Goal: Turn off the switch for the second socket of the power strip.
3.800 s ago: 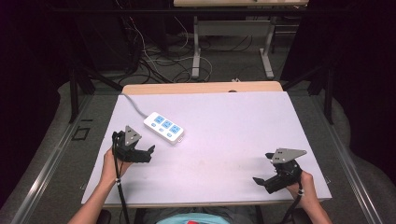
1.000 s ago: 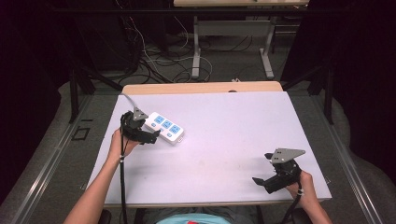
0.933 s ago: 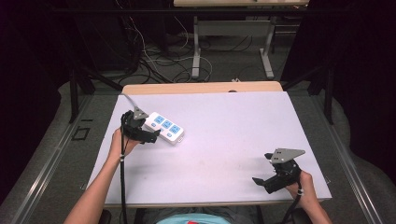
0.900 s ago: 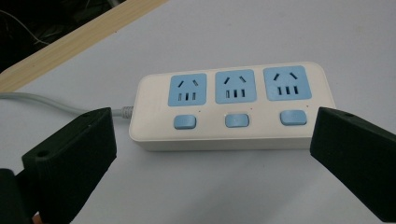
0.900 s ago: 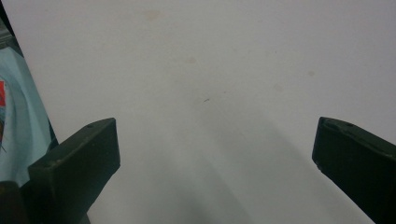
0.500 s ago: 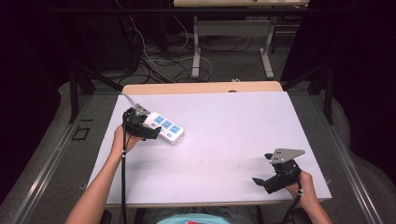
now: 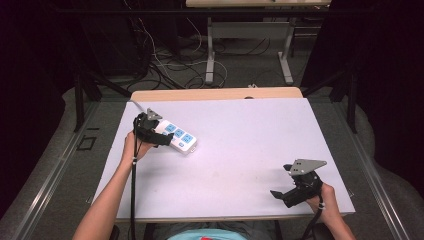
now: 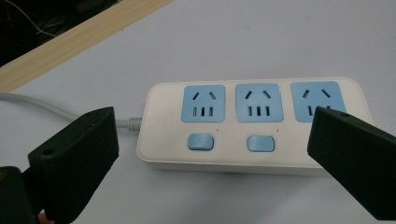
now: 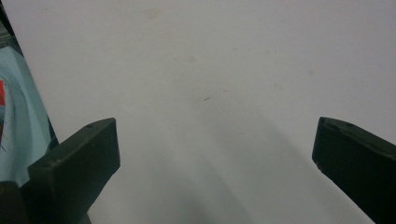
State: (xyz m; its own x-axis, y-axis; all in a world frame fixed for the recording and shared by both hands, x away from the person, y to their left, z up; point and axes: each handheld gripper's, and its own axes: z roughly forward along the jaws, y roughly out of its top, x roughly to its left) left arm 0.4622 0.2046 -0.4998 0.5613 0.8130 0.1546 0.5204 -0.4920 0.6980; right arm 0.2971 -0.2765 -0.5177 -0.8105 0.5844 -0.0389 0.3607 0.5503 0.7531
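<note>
Your left gripper (image 7: 159, 134) sits at the cord end of the white power strip (image 7: 177, 138), which lies flat on the white table (image 7: 240, 150) toward 10 o'clock from the table centre, its long axis running from 10 to 4 o'clock. In the high view the gripper body hides that end of the strip, so contact cannot be judged there. The left gripper view settles it: the jaws stand wide apart, one past the cord end at 8 o'clock, the other across the far socket at 4 o'clock, and the strip (image 8: 252, 123) lies between them unclamped. That view also gives three blue sockets, two blue switches (image 8: 200, 141) and the grey cord (image 8: 56, 108) leaving toward 9 o'clock, detail too small to read from above. Your right gripper (image 7: 290, 194) rests near the table's 5 o'clock corner, well apart from the strip; the right gripper view shows its jaws spread wide over bare tabletop (image 9: 210, 93).
</note>
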